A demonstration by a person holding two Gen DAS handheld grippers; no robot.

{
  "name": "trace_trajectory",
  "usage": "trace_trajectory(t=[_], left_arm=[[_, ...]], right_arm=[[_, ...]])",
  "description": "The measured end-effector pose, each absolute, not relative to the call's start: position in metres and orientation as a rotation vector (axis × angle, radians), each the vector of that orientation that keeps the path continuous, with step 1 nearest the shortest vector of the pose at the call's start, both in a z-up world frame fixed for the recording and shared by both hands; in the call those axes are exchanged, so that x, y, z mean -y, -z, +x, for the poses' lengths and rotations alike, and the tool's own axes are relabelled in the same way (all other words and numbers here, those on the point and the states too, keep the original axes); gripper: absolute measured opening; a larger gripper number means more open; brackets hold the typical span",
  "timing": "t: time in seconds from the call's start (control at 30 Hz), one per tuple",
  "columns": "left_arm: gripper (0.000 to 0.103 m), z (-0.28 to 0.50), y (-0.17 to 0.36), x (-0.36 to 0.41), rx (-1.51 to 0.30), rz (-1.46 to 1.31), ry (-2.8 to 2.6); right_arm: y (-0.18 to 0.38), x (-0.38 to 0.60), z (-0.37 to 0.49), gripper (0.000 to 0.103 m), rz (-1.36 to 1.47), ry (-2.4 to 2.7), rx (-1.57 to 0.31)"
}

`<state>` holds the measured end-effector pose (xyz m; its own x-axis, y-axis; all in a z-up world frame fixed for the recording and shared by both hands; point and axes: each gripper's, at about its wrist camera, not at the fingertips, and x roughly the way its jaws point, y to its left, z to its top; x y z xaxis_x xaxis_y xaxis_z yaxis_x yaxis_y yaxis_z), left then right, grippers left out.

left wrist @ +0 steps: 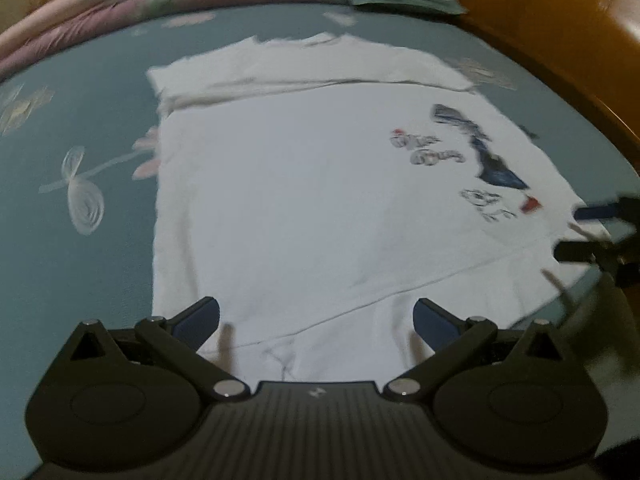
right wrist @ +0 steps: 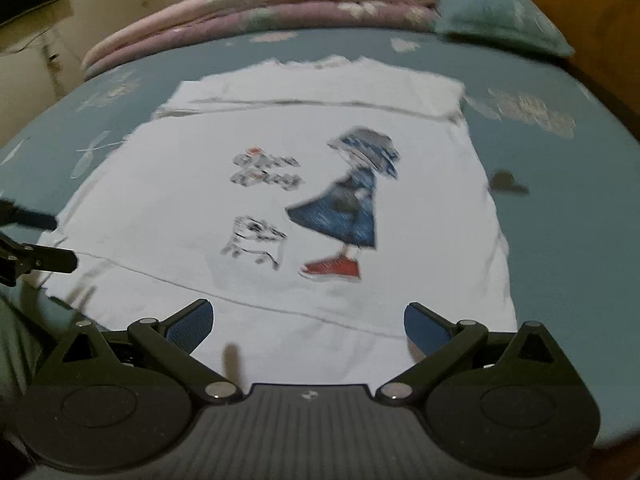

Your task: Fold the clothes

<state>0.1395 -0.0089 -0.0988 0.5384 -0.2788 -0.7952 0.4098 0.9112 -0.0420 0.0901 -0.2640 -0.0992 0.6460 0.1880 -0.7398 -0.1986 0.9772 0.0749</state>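
On the bed (right wrist: 560,216), toward its near edge: one white T-shirt (right wrist: 280,208), spread flat, print side up. Print shows a figure in a blue dress (right wrist: 352,216) with a red shoe (right wrist: 332,268), plus blurred lettering. A band across the far end of the shirt looks turned over on itself; whether that is a fold or only the way it lies cannot be settled, the frames being blurred. Near hem lies just ahead of both tools.

Left gripper (left wrist: 316,316): jaws wide apart, nothing between them, over the near left part of the shirt. Right gripper (right wrist: 308,320): jaws wide apart, empty, over the near right part.

Handling, judged: thin knit cloth, light, soft, limp; not fragile. It should drape and sag from any single hold and may drag on the blue bedsheet. Best hold: a pinch at the hem corners or side seams, one per gripper, catching both layers.

Also present: folded quilts (right wrist: 280,4) and a pillow (right wrist: 504,16) at the far edge.
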Motion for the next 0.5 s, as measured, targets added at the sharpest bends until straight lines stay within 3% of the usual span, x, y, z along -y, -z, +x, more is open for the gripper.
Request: trace_trajectory(t=[0.3, 0.5], left_arm=[[0.102, 0.107, 0.102, 0.018, -0.882, 0.488, 0.476], [0.102, 0.106, 0.110, 0.016, -0.864, 0.562, 0.482]], right_arm=[[0.089, 0.204, 0.079, 0.103, -0.426, -0.455, -0.778], [0.091, 0.181, 0.085, 0.103, -0.490, -0.502, -0.775]])
